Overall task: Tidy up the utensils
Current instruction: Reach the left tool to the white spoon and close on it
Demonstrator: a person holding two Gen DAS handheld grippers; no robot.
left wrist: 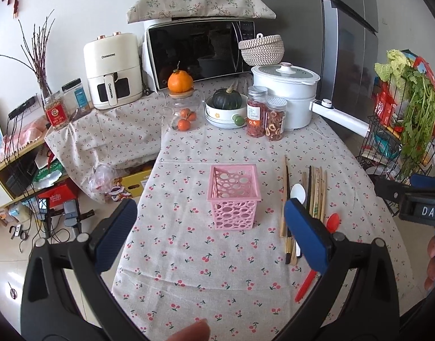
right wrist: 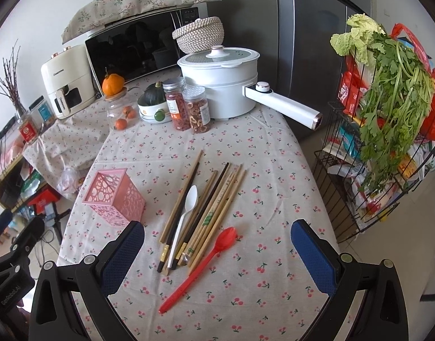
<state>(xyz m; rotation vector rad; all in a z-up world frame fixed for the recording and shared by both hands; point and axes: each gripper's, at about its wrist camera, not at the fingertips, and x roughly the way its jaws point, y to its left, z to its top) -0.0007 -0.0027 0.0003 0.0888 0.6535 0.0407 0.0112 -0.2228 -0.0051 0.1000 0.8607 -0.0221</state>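
Note:
A pink perforated holder (left wrist: 233, 196) stands upright and empty on the cherry-print tablecloth; it also shows in the right wrist view (right wrist: 115, 196). To its right lie several wooden and dark chopsticks (right wrist: 206, 204), a white spoon (right wrist: 184, 213) and a red spoon (right wrist: 200, 267). In the left wrist view the chopsticks (left wrist: 317, 190), white spoon (left wrist: 297, 193) and red spoon (left wrist: 332, 221) are partly hidden behind my right finger. My left gripper (left wrist: 210, 224) is open and empty, above the table in front of the holder. My right gripper (right wrist: 217, 253) is open and empty, above the utensils.
At the back stand a white electric pot (right wrist: 220, 82) with a long handle, two spice jars (right wrist: 189, 108), a bowl with a squash (right wrist: 155, 105), a glass jar with oranges (left wrist: 183, 108), a microwave (left wrist: 200, 51) and an air fryer (left wrist: 112, 71). A wire rack with greens (right wrist: 388, 119) stands to the right.

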